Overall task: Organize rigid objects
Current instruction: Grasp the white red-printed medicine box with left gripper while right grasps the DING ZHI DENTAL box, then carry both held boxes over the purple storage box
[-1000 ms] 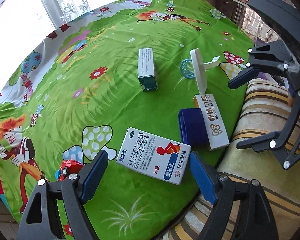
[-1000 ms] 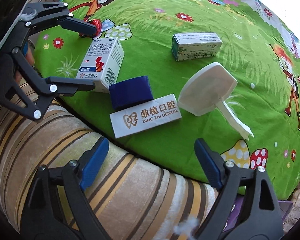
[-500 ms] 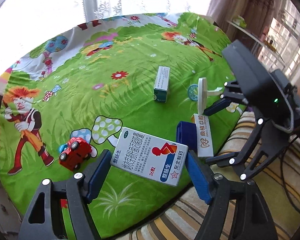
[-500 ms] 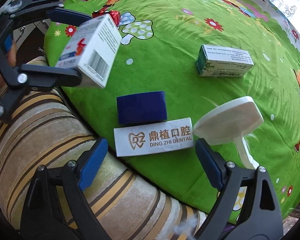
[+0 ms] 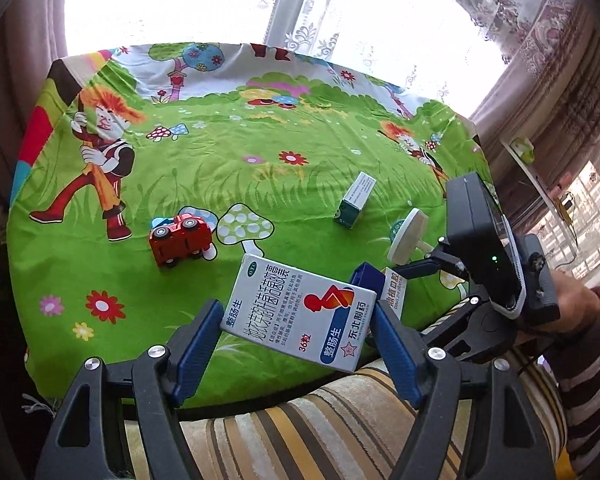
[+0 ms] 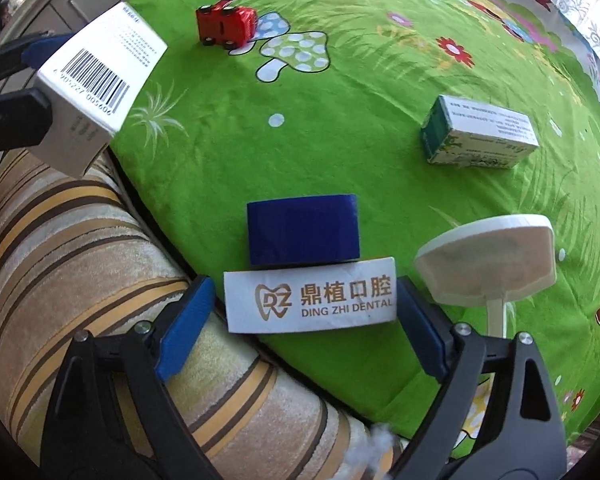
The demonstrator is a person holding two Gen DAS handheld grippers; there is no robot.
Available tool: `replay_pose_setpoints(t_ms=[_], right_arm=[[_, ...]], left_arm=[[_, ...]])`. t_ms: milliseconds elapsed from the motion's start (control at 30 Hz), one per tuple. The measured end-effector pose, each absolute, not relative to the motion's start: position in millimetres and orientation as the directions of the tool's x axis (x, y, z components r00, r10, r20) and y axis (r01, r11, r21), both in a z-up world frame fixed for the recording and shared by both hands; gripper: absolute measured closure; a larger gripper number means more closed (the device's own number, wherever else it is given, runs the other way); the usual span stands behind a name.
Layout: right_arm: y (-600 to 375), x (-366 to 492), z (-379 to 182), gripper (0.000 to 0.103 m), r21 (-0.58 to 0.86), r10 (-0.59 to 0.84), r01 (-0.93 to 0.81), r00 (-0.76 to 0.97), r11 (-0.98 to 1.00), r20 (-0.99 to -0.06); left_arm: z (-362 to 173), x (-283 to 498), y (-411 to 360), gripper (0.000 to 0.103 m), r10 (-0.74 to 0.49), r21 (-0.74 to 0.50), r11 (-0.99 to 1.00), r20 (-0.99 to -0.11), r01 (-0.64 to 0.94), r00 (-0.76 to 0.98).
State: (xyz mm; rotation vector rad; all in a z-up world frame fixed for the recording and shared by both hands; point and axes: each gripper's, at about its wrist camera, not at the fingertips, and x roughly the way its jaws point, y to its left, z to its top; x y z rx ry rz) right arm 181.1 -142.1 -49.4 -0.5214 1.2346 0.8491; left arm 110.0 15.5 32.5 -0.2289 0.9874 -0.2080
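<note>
1. Your left gripper (image 5: 298,334) is clamped on the medicine box (image 5: 300,312), a white carton with red and blue print. Both blue pads press its sides, and it is lifted clear of the cloth (image 5: 220,160). The jaws had just been closing on it and are now steady.
2. Your right gripper (image 6: 304,320) points steeply down at the near edge of the cloth. The dental box (image 6: 310,296), a long white carton with gold lettering, lies between its jaws, which have just been closing. The right pad looks at or just beside the box end; a small gap shows at the left pad, so it is not gripped.
3. A blue block (image 6: 303,229) lies just beyond the dental box, touching its far side.
4. A white mirror (image 6: 486,264) stands right of the dental box.
5. A green box (image 6: 480,134) lies far right on the cloth.
6. A red toy car (image 6: 225,25) lies on its side, far left.
7. A striped cushion (image 6: 80,260) borders the cloth's near edge.
</note>
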Motion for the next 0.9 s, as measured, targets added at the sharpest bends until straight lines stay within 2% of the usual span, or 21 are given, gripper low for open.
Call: replay_pose_setpoints(t_ms=[233,667,900], right_arm=[[-168,174,-32,0.018,0.091,0.306,-0.724,0.171,0.684,-0.936],[-226,145,14,0.018,0.030,0.296,-0.583,0.366,0.812,-0.882],[-258,129,30,0.018,0.054,0.308,-0.513,0.425,0.857,-0.851]], left_arm=[[34,104,9,0.027,-0.261,-0.293,0.956,-0.801,0.028,0.539],[42,98,-38,0.027,-0.303,-0.294,0.950,-0.796,0.103,0.525],[46,97,-78,0.027,-0.338,-0.292,0.941,-0.798,0.171,0.498]])
